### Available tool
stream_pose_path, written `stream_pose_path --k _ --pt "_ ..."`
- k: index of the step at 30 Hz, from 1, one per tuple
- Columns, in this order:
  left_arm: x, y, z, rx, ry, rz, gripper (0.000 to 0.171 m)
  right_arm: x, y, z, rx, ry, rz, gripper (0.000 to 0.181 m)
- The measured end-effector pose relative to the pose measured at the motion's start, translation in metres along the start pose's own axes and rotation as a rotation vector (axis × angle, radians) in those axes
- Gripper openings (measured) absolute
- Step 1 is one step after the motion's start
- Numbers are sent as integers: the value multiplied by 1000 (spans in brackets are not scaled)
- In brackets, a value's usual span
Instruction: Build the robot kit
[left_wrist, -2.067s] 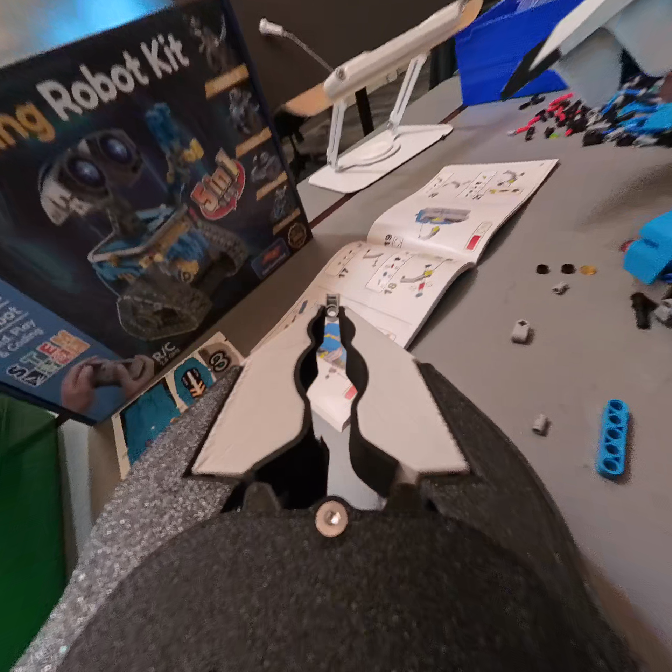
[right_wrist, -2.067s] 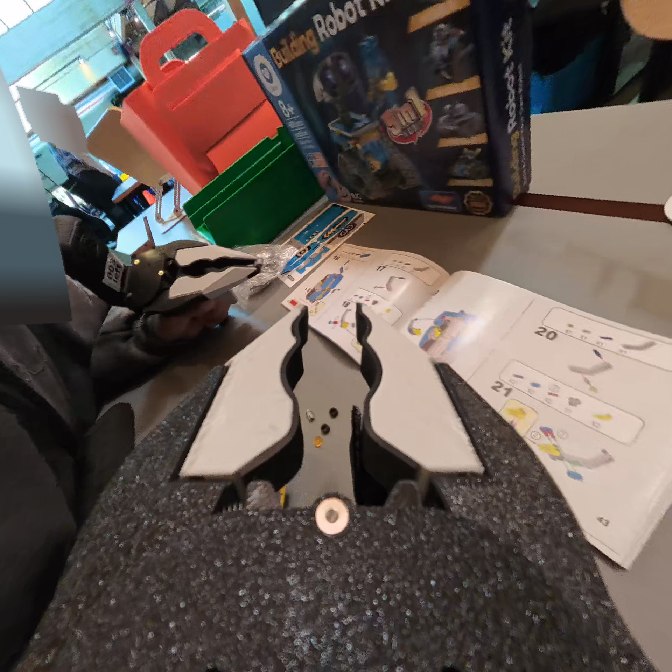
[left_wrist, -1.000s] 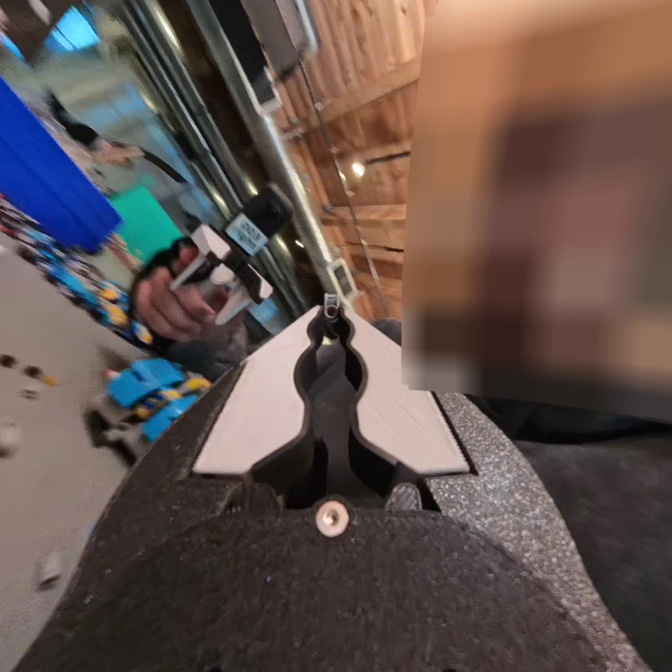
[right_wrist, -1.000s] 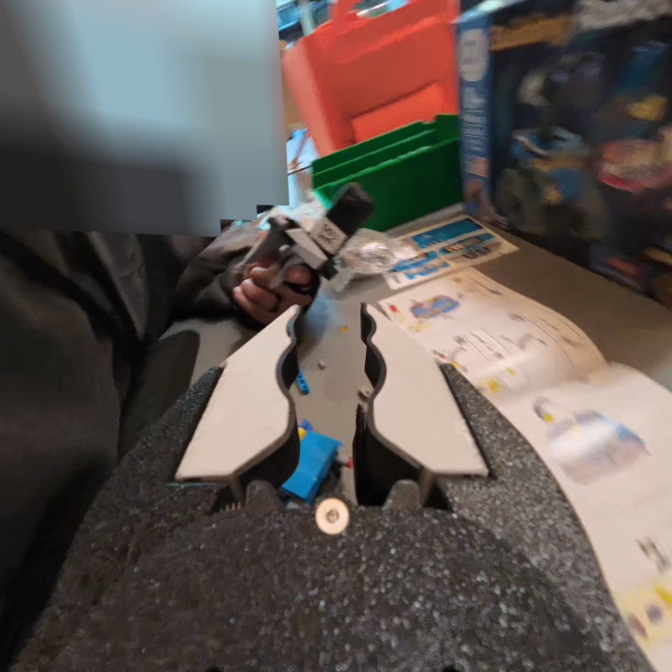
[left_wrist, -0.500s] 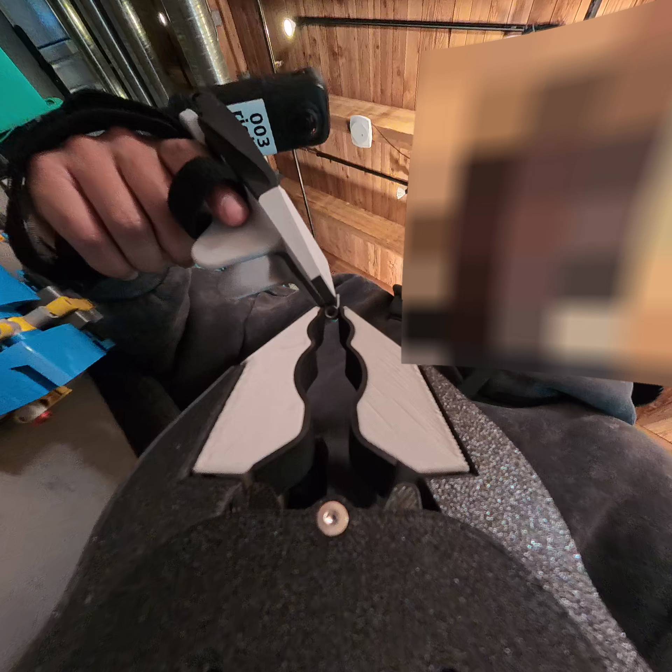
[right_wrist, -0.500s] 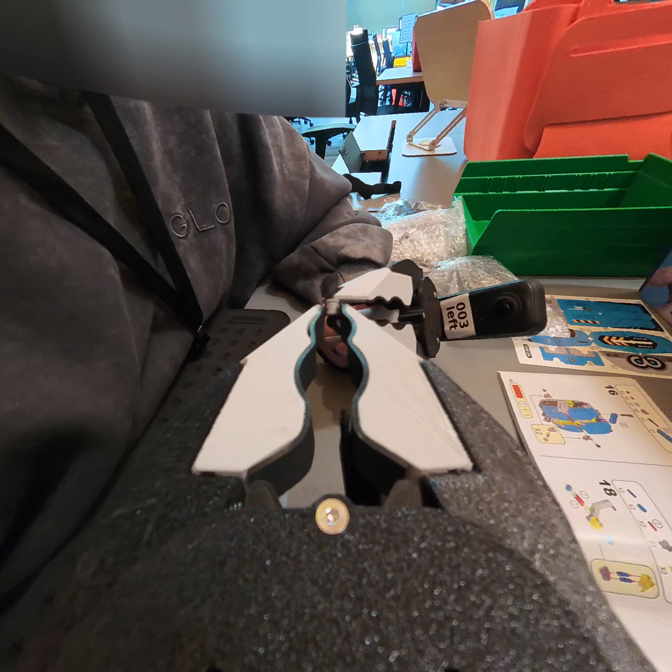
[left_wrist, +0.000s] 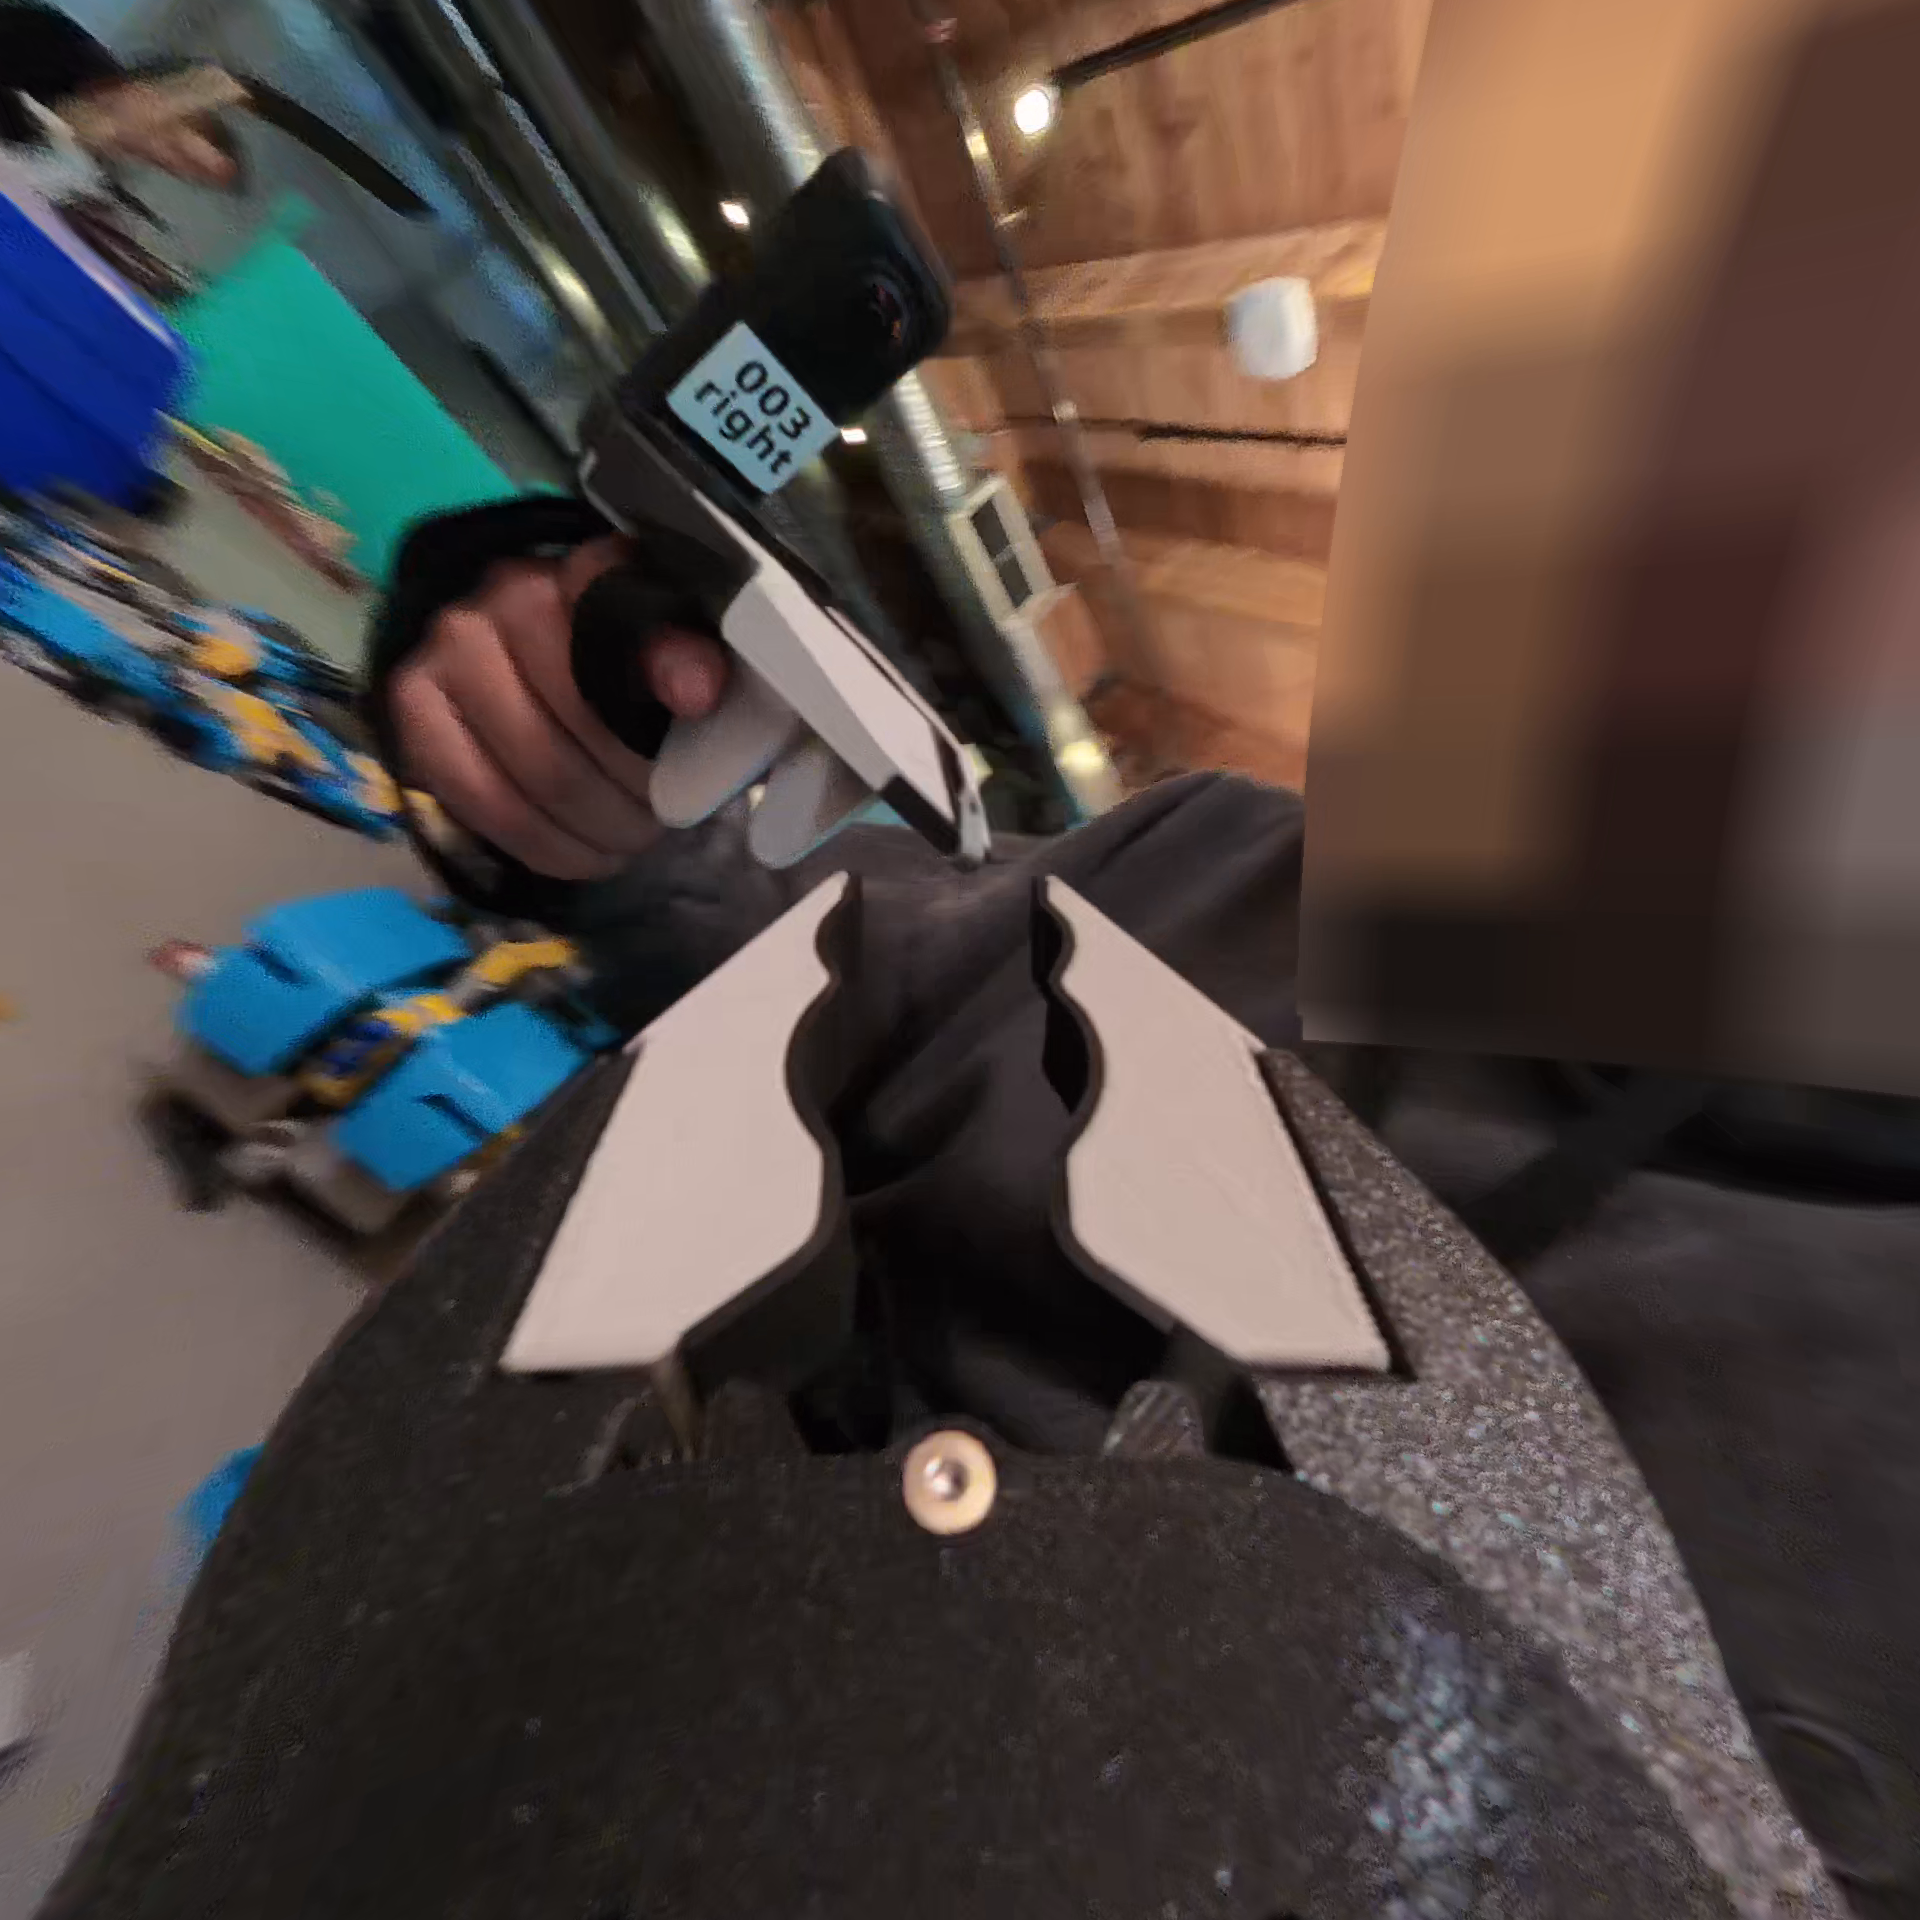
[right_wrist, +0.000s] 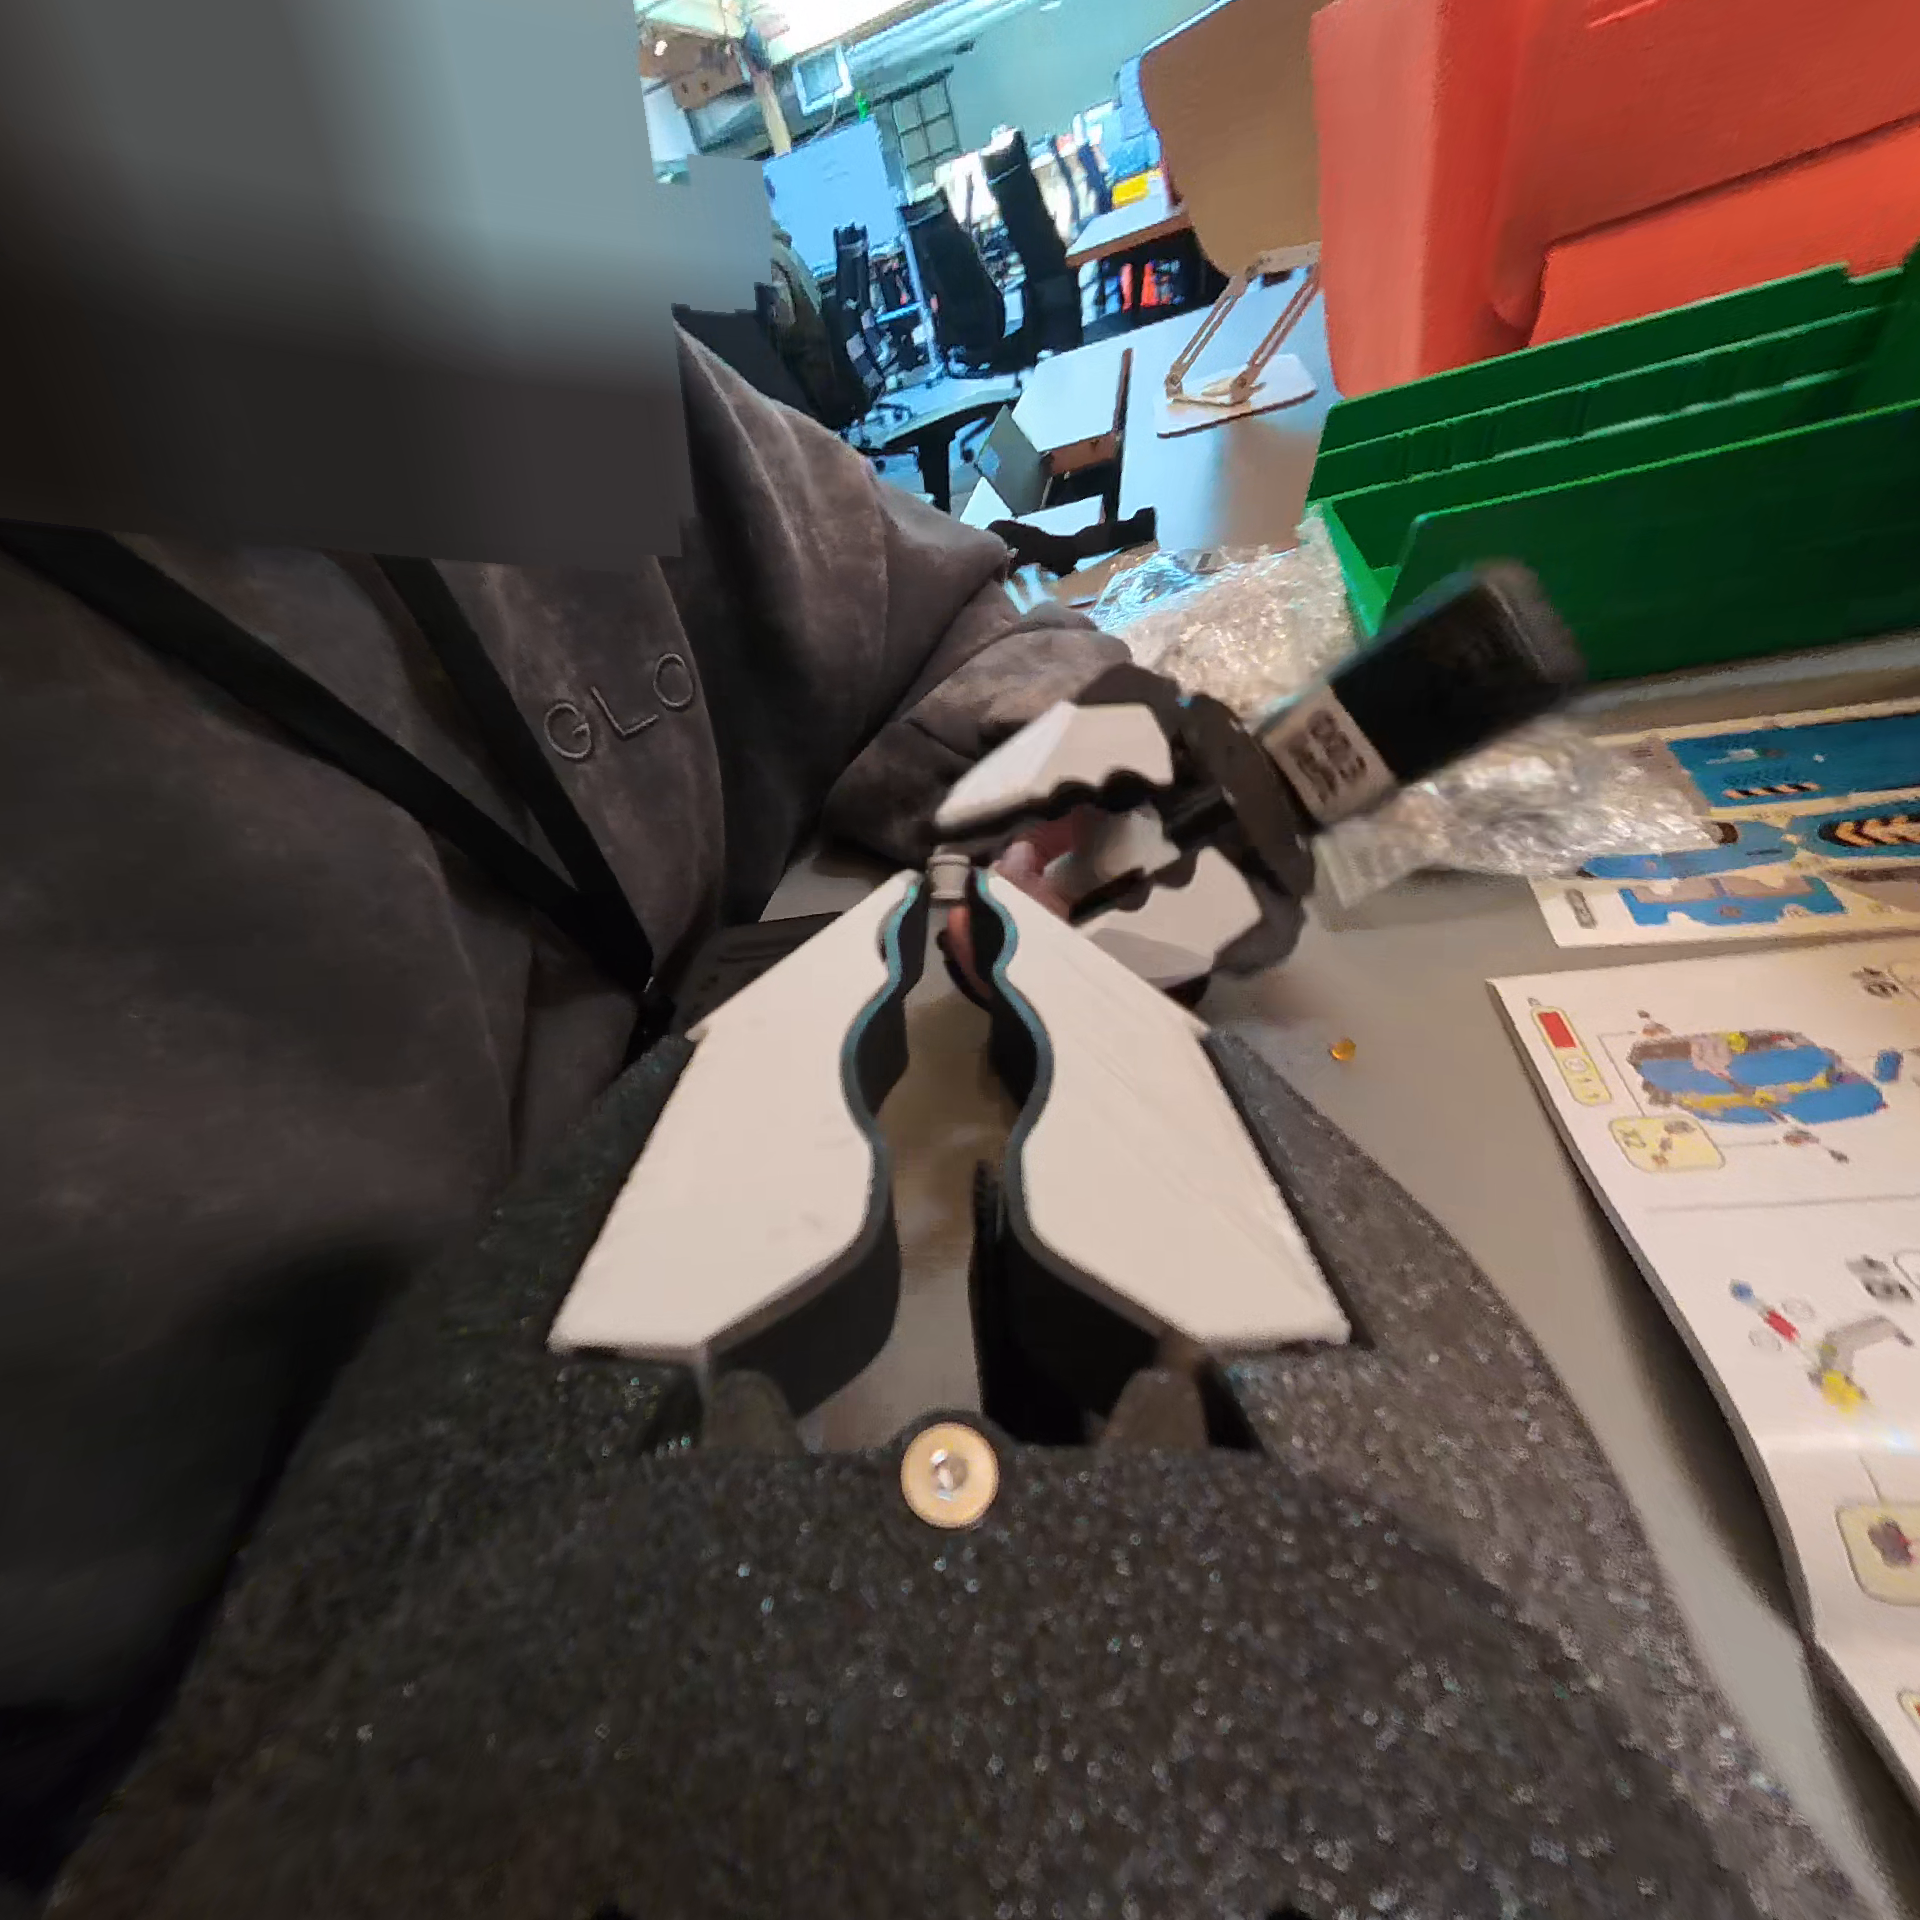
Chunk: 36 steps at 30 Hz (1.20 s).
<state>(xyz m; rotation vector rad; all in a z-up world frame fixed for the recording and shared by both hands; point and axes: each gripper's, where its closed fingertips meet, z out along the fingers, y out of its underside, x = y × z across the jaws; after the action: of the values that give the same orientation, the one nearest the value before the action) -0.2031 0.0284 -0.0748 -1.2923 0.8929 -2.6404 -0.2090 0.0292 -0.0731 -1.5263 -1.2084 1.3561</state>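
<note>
Just above the instruction booklet (right_wrist: 1714, 1174), my right gripper (right_wrist: 948, 888) pinched what looked like a small grey connector piece (right_wrist: 945, 886); my left gripper (left_wrist: 945, 894) stood spread apart, empty, beside it.

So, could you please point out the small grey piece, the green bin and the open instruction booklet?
small grey piece (right_wrist: 947, 886): right wrist view, its body between the right gripper's fingertips.
green bin (right_wrist: 1662, 520): right wrist view, its front wall.
instruction booklet (right_wrist: 1714, 1164): right wrist view, its open page.
</note>
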Motion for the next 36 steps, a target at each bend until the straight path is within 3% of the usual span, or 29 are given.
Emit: stream_pose_path --k 4,6,16,23,27,29,36 --pt "-10 -2 -13 -74 -223 331 31 30 10 -30 35 135 83 7" --pt "-16 0 -15 -98 -293 416 28 42 14 -42 53 187 116 7" --pt "-32 16 -10 -194 -398 488 28 50 14 -46 81 200 159 7" --pt "-29 16 -9 -184 -356 437 28 47 11 -46 97 176 163 7" --pt "-1 2 -3 -21 -44 33 28 36 4 -40 125 112 135 7" --pt "-6 -10 -6 66 0 -96 28 31 2 -33 126 76 151 7" --pt "-18 -3 -1 29 -54 -86 28 15 7 -11 62 -13 146 7"
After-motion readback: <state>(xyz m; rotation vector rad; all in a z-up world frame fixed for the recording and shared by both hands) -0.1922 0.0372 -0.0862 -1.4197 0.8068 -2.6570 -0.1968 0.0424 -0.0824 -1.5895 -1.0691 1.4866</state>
